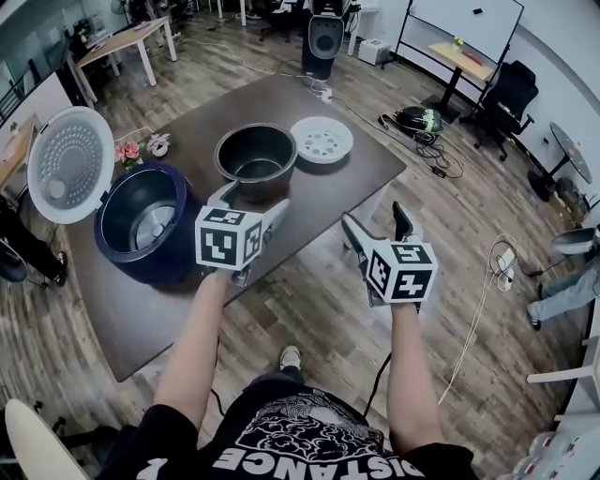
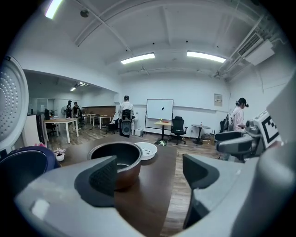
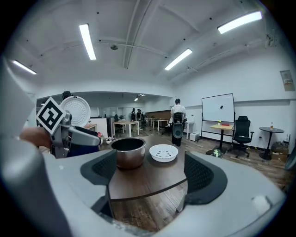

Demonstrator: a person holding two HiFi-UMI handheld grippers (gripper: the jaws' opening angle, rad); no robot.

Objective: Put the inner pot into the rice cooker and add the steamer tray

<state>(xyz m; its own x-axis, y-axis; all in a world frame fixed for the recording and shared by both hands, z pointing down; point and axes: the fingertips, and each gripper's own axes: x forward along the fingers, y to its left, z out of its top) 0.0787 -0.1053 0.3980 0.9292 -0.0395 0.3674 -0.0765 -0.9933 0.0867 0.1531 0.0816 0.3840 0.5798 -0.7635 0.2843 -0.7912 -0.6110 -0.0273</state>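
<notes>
An open office, shown by a whiteboard (image 1: 464, 21), desks (image 1: 122, 39), swivel chairs (image 1: 509, 94), ceiling strip lights (image 2: 137, 58) and a wood floor (image 1: 309, 291).

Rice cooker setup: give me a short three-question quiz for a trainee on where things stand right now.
1. True or false: the inner pot sits inside the rice cooker.
2. Choose one: the white steamer tray lies A) inside the cooker, B) on the table, just right of the pot in the head view, C) on the floor.
3. Fill the gap: the left gripper and the right gripper are both ____ and hold nothing.

Key: 1 false, as the pot stands on the table beside the cooker; 2 B; 3 open.
</notes>
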